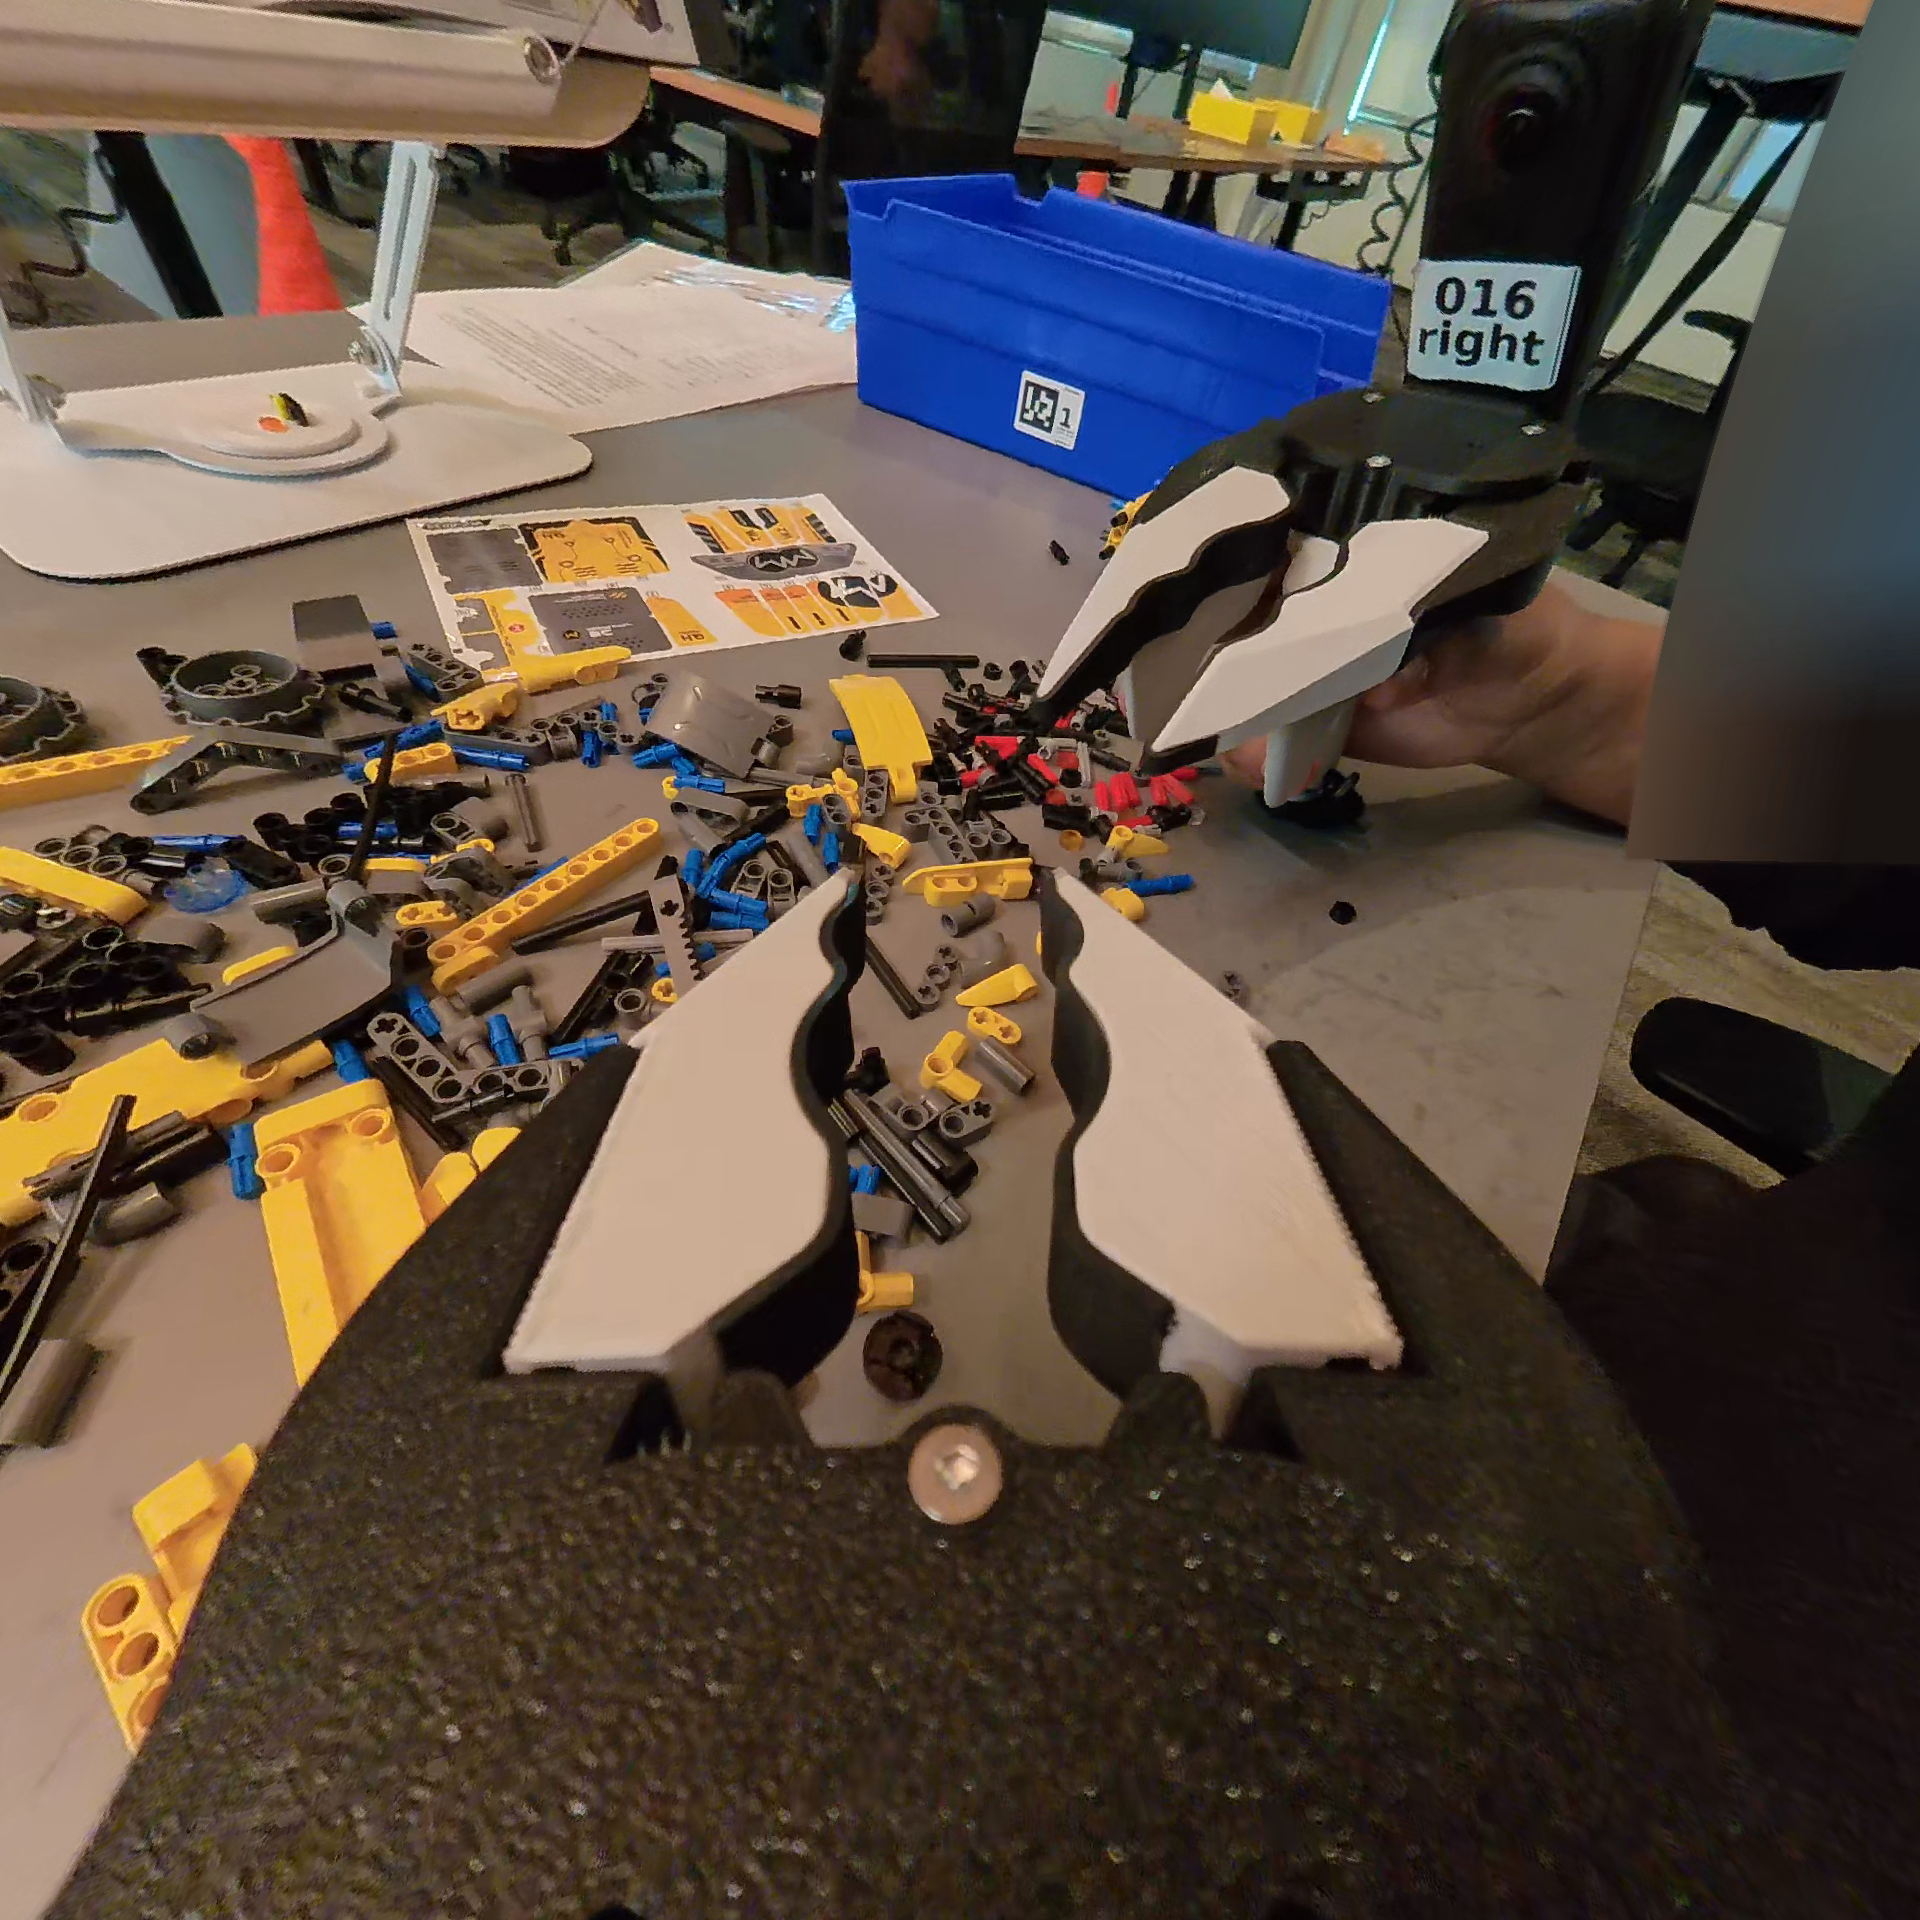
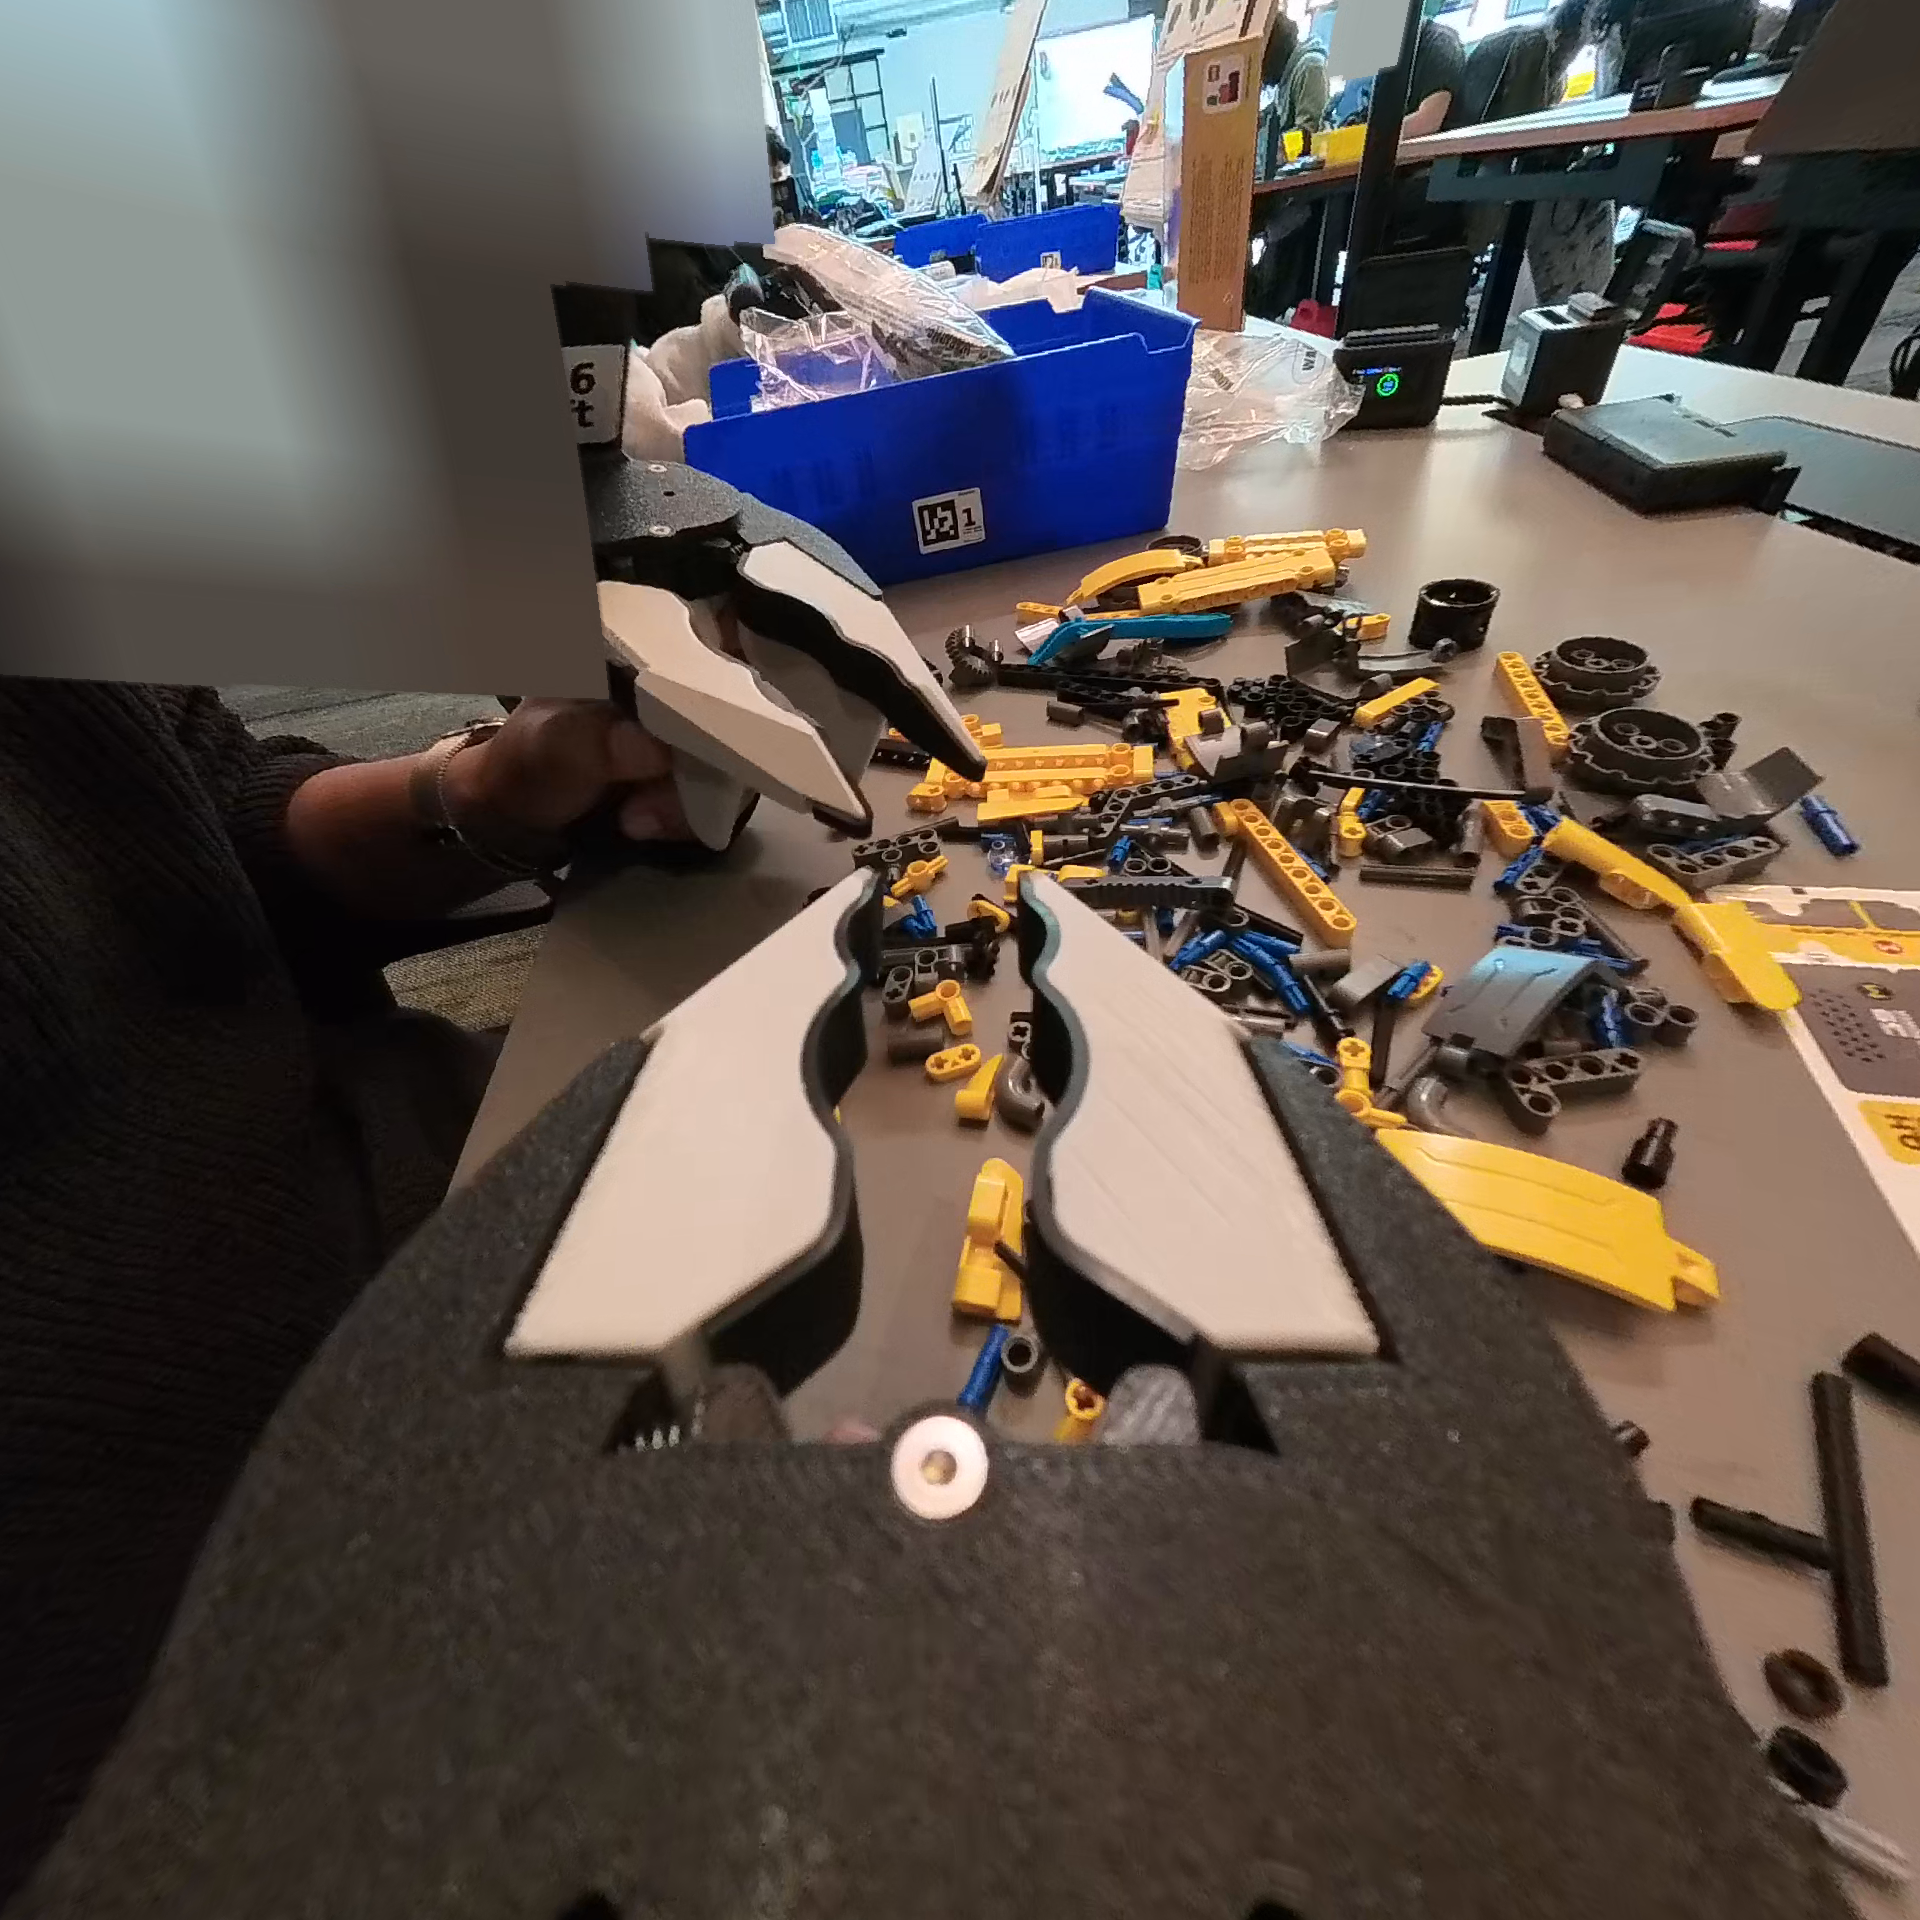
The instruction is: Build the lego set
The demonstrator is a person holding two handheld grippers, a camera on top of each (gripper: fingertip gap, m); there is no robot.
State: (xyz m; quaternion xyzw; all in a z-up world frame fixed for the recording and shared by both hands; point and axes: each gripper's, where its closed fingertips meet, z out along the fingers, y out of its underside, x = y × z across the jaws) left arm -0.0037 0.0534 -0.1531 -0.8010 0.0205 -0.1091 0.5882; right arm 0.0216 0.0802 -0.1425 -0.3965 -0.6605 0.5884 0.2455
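Observation:
A spread of small building-toy parts covers the grey table: yellow beams, blue pins, black and grey connectors, and red pins. My left gripper is open and empty, low over small grey and yellow connectors. My right gripper is open, with its tips just above the red and black pins. In the right wrist view, my right gripper is open and empty over yellow connectors. The left gripper is open near a yellow beam.
A blue bin stands at the back; it holds plastic bags in the right wrist view. A sticker sheet, papers and a white stand base lie behind the parts. A yellow panel and black axles lie to the right. There is about 5 cm between the tips of the two grippers.

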